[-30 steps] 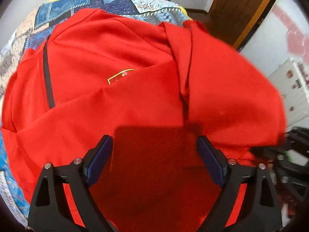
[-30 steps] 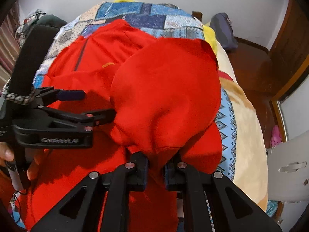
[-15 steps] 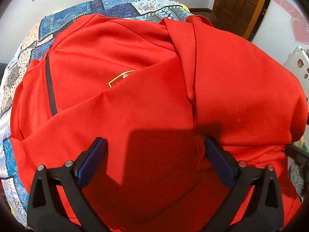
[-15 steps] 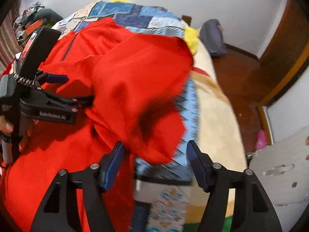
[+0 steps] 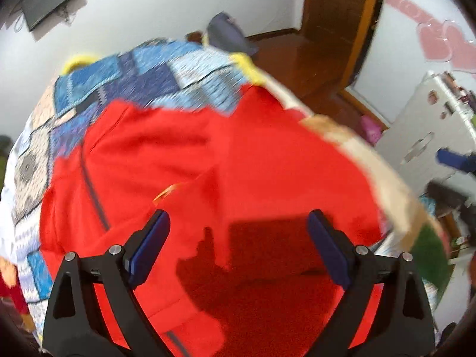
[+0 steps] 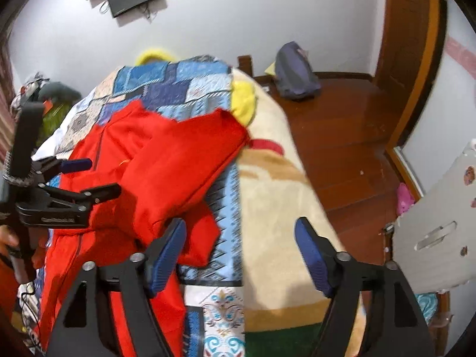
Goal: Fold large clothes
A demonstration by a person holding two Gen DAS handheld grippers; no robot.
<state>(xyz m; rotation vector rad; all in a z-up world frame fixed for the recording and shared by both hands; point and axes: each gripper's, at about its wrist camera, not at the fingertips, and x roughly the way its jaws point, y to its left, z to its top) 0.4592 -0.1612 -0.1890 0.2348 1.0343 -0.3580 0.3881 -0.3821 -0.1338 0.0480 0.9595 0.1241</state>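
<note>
A large red jacket point(image 5: 184, 160) with a dark zip and a small yellow crest lies on a bed. Its right part is folded over the body; the fold shows in the right wrist view point(image 6: 181, 160). My left gripper point(image 5: 238, 250) is open and empty just above the jacket's near part. It also shows in the right wrist view point(image 6: 86, 175), open, at the jacket's left. My right gripper point(image 6: 241, 250) is open and empty, above the bed's right side, just right of the jacket's edge.
The bed carries a blue patchwork quilt point(image 6: 178, 83) and a beige blanket point(image 6: 273, 196). A yellow pillow point(image 6: 244, 101) lies near its head. A dark bag point(image 6: 294, 74) sits on the wooden floor by a wooden door point(image 6: 407, 44). A white cabinet point(image 5: 428, 131) stands at right.
My right gripper opened and let go of the red fabric, which dropped onto the jacket. It drew back to the right. My left gripper stayed open and lifted back from the jacket.
</note>
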